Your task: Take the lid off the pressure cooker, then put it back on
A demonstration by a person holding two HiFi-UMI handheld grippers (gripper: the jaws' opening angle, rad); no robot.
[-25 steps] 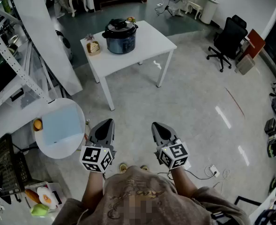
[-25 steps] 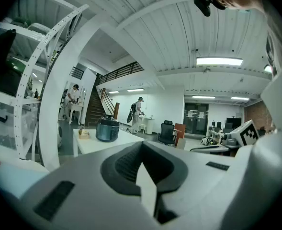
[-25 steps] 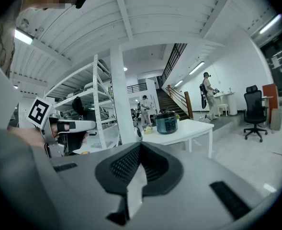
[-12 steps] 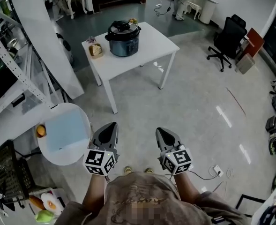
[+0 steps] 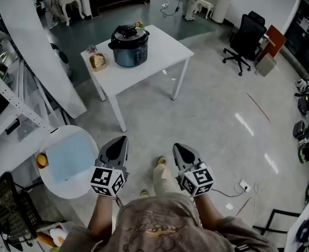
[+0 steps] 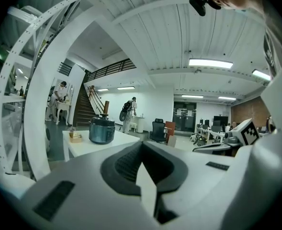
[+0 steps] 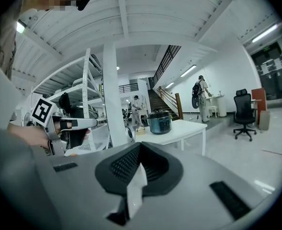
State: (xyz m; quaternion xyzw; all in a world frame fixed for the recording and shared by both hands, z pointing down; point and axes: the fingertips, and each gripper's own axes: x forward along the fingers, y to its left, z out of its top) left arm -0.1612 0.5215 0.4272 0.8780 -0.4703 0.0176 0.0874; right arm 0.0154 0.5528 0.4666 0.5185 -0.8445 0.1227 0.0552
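One pressure cooker (image 5: 129,47) stands on the single white desk (image 5: 162,49) at 11 o'clock in the head view, well apart from the person. Its one lid (image 5: 129,33) sits on the pot, so I judge the removal not yet begun. One small basket (image 5: 97,61) rests just beside the cooker, at its 8 o'clock.

There are two tongs. The left tongs (image 5: 119,143) and right tongs (image 5: 178,149) are held side by side in front of the body and aim toward the desk. Each pair is pressed together with nothing between the jaws, probably because nothing is within reach to grasp. Closing the gap to the desk looks like the next need.
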